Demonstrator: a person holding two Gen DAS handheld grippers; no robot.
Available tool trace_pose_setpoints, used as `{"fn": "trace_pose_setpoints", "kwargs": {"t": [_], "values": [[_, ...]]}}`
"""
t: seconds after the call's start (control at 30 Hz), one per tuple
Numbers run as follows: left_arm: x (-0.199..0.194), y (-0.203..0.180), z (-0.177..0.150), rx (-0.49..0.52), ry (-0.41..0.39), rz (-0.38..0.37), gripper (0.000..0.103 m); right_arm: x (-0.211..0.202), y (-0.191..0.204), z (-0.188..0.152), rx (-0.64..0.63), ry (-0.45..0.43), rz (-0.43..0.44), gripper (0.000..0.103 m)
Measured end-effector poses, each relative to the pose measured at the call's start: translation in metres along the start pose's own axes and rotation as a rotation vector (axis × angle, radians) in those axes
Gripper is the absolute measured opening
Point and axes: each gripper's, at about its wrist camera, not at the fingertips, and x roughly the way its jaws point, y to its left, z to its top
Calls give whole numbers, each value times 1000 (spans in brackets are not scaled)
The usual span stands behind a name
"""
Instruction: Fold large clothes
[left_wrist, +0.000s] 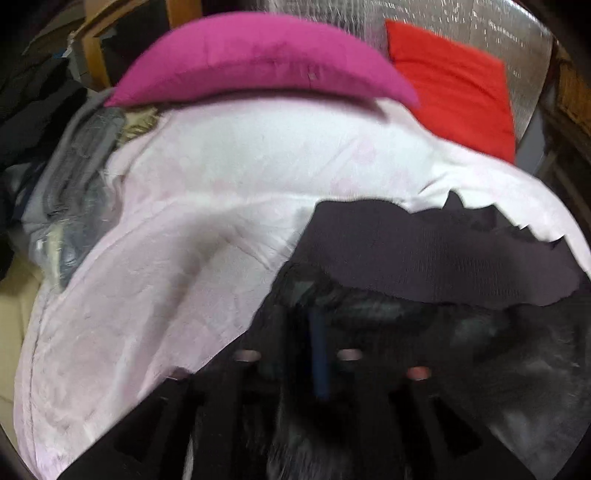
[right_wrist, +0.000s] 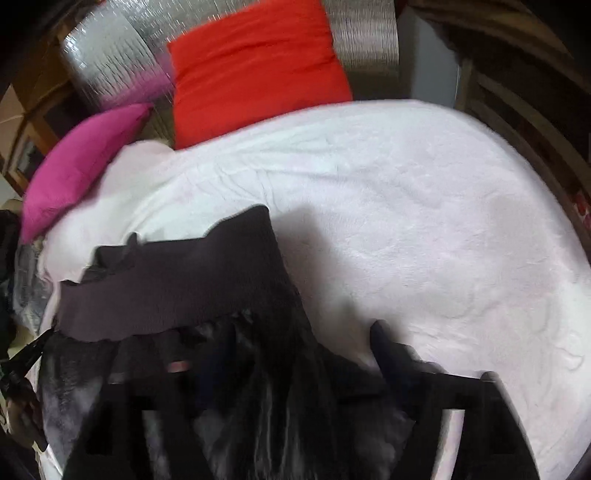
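A large dark garment (left_wrist: 424, 258) with a brownish ribbed band and sheer black fabric hangs over a pale pink bed cover (left_wrist: 240, 177). My left gripper (left_wrist: 317, 354) is shut on the garment, with dark cloth bunched between its jaws. In the right wrist view the same garment (right_wrist: 177, 280) drapes over the left side of my right gripper (right_wrist: 288, 369). Its right finger (right_wrist: 388, 343) shows bare against the bed cover (right_wrist: 406, 203); the left one is buried in cloth. The view is blurred.
A magenta pillow (left_wrist: 258, 62) and a red pillow (left_wrist: 454, 85) lie at the head of the bed against a silvery foil wall (right_wrist: 110, 55). Grey clothes (left_wrist: 74, 184) are piled at the bed's left. Wooden furniture (right_wrist: 517, 110) stands to the right.
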Motion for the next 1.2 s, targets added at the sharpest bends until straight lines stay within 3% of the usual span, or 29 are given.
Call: {"fn": "trace_pose_setpoints", "kwargs": {"t": [0.07,0.1,0.2,0.4,0.5,0.6,0.63,0.67,0.7,0.77,0.87,0.93,0.97,1.07,1.1,1.13,1.2], "values": [[-30,7,-5,-23,-67,-17,67,-26,-5,-9,11,-30,44,79],[-51,11,-12,-32,-124,-18,70,-34,-6,-12,14,-37,55,79],[-85,14,-36,-39,-170,-49,71,-52,-11,-33,7,-24,87,79],[-106,19,-91,-31,-136,-85,71,-50,-2,-73,-52,41,64,75],[-107,9,-102,-25,-129,-83,71,-42,6,-78,-72,85,28,34],[-93,2,-107,-15,-95,-43,71,-44,10,-78,-104,89,-3,14],[-88,-2,-111,-7,-74,-18,66,-47,6,-80,-108,85,-13,11],[-71,-7,-114,24,-23,44,40,-43,1,-80,-94,94,-24,11],[-59,-8,-118,28,6,91,28,-32,-10,-82,-52,119,-33,11],[-52,-4,-122,-14,5,93,28,-19,-21,-87,10,139,-13,11],[-61,-9,-122,-4,-2,122,27,-24,-7,-89,-16,110,-52,16],[-68,-7,-121,-19,0,98,28,-33,-5,-86,-16,92,-64,18],[-73,-4,-121,-30,3,80,33,-39,-4,-84,-7,78,-70,22],[-89,1,-122,-45,-21,67,52,-68,0,-81,17,-4,-82,41],[-95,1,-121,-41,-36,75,59,-80,9,-79,12,-36,-73,66],[-103,0,-121,-36,-56,83,62,-87,16,-78,6,-58,-59,76],[-114,-1,-120,-30,-85,85,65,-102,41,-76,-46,-94,-1,76]]}}
